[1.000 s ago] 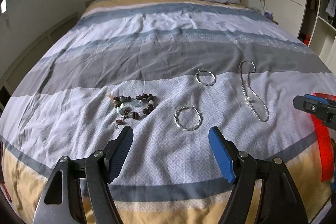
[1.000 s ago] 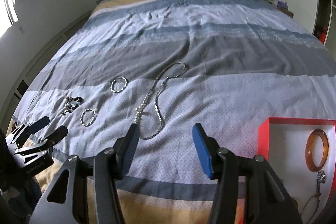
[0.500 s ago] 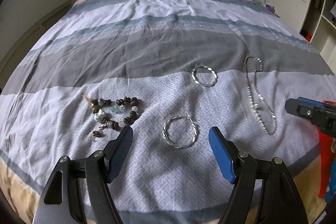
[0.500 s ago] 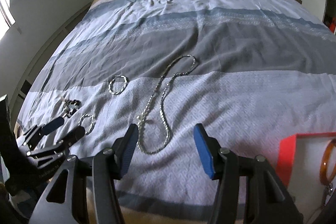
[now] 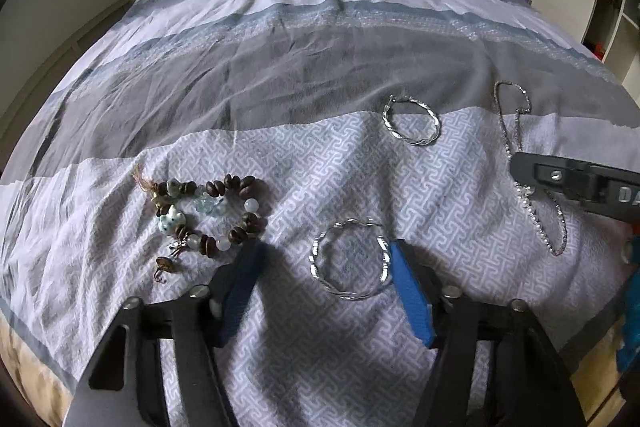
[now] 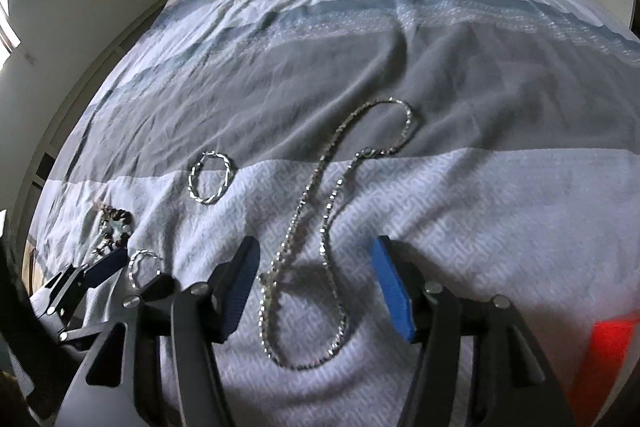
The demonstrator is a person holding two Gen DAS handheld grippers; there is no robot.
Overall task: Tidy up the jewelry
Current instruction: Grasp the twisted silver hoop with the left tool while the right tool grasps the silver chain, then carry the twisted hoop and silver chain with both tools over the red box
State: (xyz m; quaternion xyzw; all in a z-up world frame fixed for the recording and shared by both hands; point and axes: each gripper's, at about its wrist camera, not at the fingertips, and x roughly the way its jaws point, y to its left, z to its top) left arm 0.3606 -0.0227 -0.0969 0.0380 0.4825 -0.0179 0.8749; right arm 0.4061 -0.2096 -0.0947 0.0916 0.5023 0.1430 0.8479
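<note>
left tool point(image 5: 326, 269) spread apart around silver twisted bangle point(image 5: 349, 259) lower centre | right tool point(image 6: 314, 269) spread apart over chain necklace point(image 6: 320, 227) | red box point(image 6: 608, 343) cut off lower right | striped bed point(image 5: 280, 47)

Shiny twisted-metal bangle point(image 5: 350, 261) and chain necklace point(image 6: 316, 227) on matt cloth bedspread point(image 5: 304, 75).

dim daylight, perhaps window-left | soft shadows | fisheye-warped, vignetted edges
</note>
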